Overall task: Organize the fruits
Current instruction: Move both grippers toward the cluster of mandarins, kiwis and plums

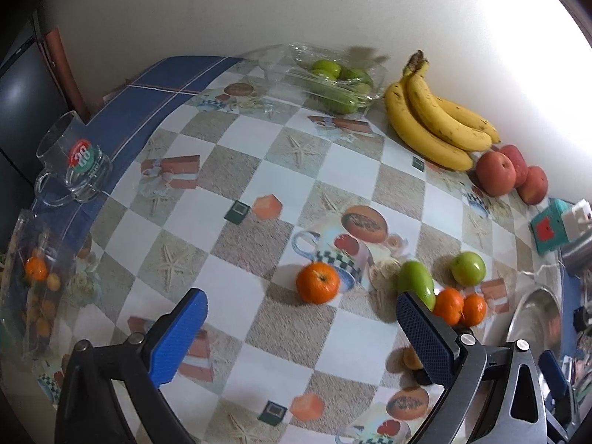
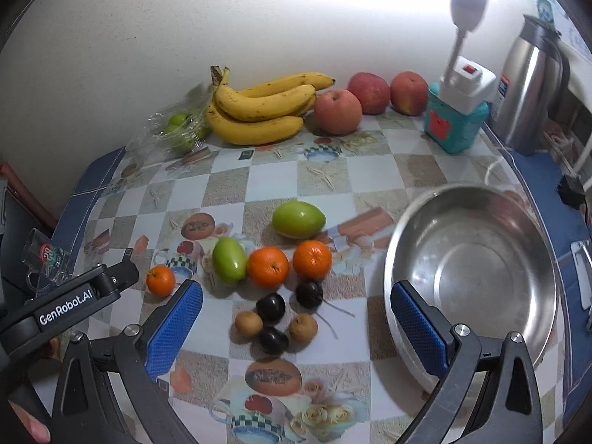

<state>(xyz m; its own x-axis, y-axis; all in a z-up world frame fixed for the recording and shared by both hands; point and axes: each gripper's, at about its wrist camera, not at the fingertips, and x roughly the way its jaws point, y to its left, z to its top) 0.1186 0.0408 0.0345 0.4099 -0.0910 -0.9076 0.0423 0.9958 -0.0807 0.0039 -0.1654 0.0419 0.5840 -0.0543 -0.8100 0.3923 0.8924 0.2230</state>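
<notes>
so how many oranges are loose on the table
3: one orange alone on the left, two side by side mid-table beside a green fruit. More may be hidden.

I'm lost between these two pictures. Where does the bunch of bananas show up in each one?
Left wrist view: the bananas lie at the upper right, against the wall, with the red apples just right of them.
Right wrist view: the bananas lie at the upper middle, against the wall, left of the red apples.
Shared landmark: the clear bag of green fruit sits just left of the bananas in both.
</notes>
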